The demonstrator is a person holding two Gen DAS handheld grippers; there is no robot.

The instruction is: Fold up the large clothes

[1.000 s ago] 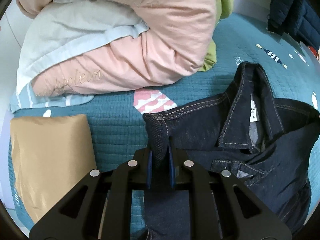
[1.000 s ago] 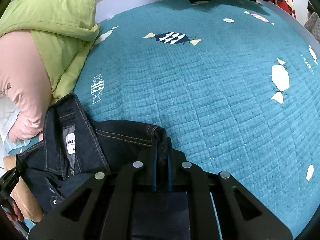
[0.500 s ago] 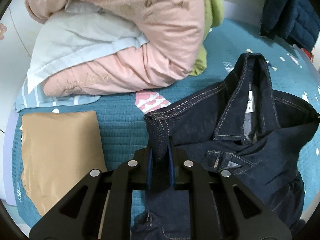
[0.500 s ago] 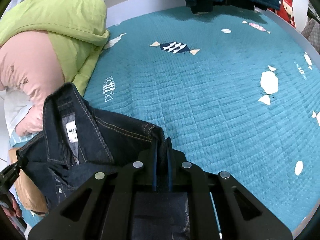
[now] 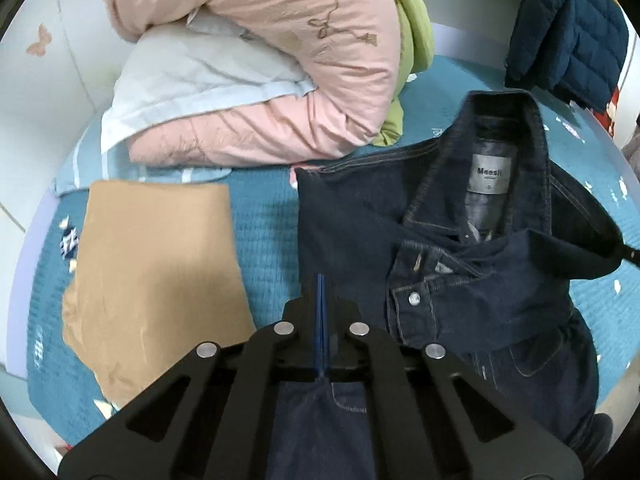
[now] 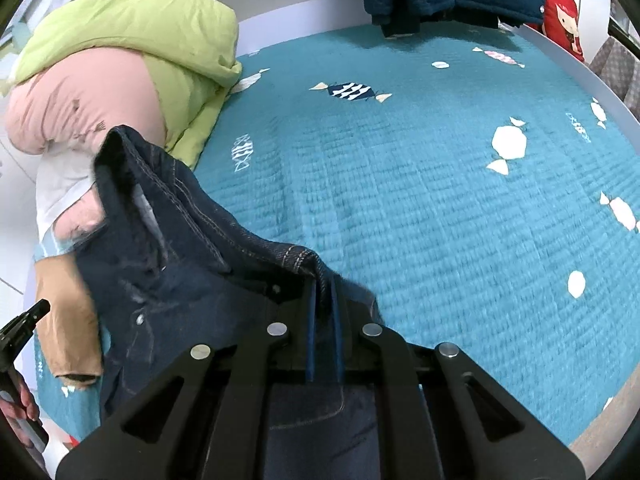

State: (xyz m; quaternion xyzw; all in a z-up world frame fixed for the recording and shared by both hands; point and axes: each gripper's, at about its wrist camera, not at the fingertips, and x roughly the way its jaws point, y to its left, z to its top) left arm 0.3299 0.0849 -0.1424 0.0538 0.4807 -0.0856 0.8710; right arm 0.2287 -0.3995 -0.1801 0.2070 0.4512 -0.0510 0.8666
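Note:
A dark denim jacket [image 5: 460, 240] with a white neck label hangs over the teal bedspread [image 6: 440, 200], collar up. My right gripper [image 6: 322, 292] is shut on a fold of its shoulder seam and lifts that side. The jacket [image 6: 180, 260] drapes down and left from there. My left gripper [image 5: 322, 280] has its blue pads pressed flat together, with no cloth showing between them. The denim lies behind and below it, the shoulder corner well beyond the tips. In the right wrist view the left gripper [image 6: 38, 308] stands apart from the jacket's edge, held by a hand [image 6: 24, 408].
A pink and green quilt pile [image 5: 280, 60] with a white pillow [image 5: 192, 68] sits at the head of the bed. A folded tan garment [image 5: 160, 272] lies left of the jacket. A navy puffer coat [image 5: 568, 32] hangs at the far edge.
Both grippers rose and drew back, lifting the jacket. The left jaws closed fully and the shoulder fabric that was between them is out. The right grip is unchanged.

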